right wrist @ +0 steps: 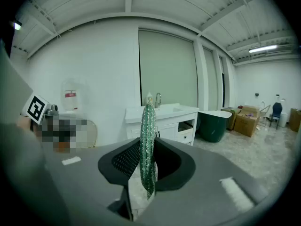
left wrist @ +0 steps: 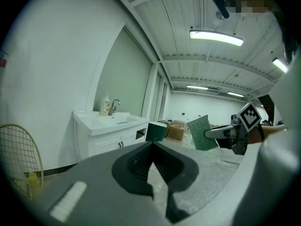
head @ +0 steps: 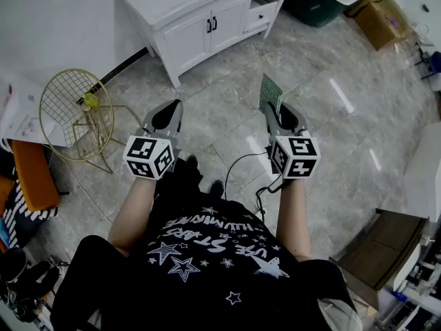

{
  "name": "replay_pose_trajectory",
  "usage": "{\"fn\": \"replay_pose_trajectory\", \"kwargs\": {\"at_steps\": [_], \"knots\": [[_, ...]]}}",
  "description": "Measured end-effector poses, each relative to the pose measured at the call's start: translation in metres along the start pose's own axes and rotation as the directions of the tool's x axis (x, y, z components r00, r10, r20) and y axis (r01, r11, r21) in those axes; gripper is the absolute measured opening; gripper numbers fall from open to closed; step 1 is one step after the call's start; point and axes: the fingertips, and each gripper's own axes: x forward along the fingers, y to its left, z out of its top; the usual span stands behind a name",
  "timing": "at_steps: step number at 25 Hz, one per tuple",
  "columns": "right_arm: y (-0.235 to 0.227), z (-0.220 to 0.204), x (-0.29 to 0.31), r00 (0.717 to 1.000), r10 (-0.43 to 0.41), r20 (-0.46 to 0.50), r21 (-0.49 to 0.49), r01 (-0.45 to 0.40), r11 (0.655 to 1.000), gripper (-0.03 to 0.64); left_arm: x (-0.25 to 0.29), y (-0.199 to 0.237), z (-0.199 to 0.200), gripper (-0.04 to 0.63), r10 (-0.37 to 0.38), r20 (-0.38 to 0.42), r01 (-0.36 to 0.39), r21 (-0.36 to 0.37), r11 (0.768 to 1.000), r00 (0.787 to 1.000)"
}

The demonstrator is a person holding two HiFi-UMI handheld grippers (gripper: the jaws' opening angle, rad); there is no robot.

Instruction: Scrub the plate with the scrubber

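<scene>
I see no plate in any view. My right gripper point(head: 274, 112) is shut on a green scrubber pad point(head: 270, 93), which sticks up edge-on between its jaws in the right gripper view point(right wrist: 148, 126). From the left gripper view the scrubber point(left wrist: 202, 132) shows flat-on, off to the right. My left gripper point(head: 169, 112) is held at the same height to the left, about a forearm's length away. Its jaws meet at the tips point(left wrist: 153, 147) with nothing between them. Both grippers are held at waist height over the tiled floor, pointing toward a white vanity point(head: 200, 19).
The white vanity carries a sink with a tap and a soap bottle point(left wrist: 106, 106). A gold wire chair point(head: 76, 109) stands at the left. A dark green tub point(head: 317, 2) and cardboard boxes point(head: 382, 19) lie at the back right. A brown cabinet point(head: 382, 243) is at the lower right, and a black cable point(head: 241, 164) trails over the floor.
</scene>
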Motion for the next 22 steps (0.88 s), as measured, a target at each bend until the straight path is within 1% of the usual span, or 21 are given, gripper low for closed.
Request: {"fn": "replay_pose_trajectory", "kwargs": {"at_steps": [3, 7, 10, 13, 15, 17, 22], "knots": [[-0.002, -0.001, -0.007, 1.000, 0.003, 0.000, 0.005, -0.003, 1.000, 0.109, -0.002, -0.015, 0.003, 0.005, -0.032, 0.023, 0.032, 0.014, 0.999, 0.999], [-0.005, -0.005, -0.016, 1.000, -0.001, -0.003, 0.011, 0.001, 1.000, 0.110, -0.002, -0.029, 0.000, 0.005, -0.049, 0.017, 0.049, 0.021, 0.999, 0.999], [-0.007, -0.012, -0.021, 1.000, -0.013, -0.021, 0.016, 0.014, 1.000, 0.109, -0.001, -0.033, -0.001, 0.005, -0.050, 0.012, 0.050, 0.011, 0.999, 0.999], [-0.008, -0.022, -0.026, 0.999, -0.011, -0.043, 0.018, 0.012, 1.000, 0.110, -0.001, -0.034, -0.006, 0.006, -0.032, -0.009, 0.032, 0.020, 0.999, 0.999], [-0.012, -0.028, -0.030, 0.999, -0.015, -0.049, 0.021, 0.016, 1.000, 0.110, -0.001, -0.034, -0.013, 0.005, -0.026, -0.024, 0.026, 0.000, 1.000, 0.999], [-0.015, -0.031, -0.030, 0.999, -0.017, -0.049, 0.024, 0.018, 1.000, 0.110, -0.001, -0.033, -0.016, 0.006, -0.026, -0.028, 0.026, -0.013, 1.000, 0.999], [-0.025, -0.026, -0.026, 0.999, -0.027, -0.030, 0.025, 0.027, 0.999, 0.110, 0.007, -0.030, -0.017, 0.006, -0.025, -0.040, 0.025, -0.010, 1.000, 0.999]]}}
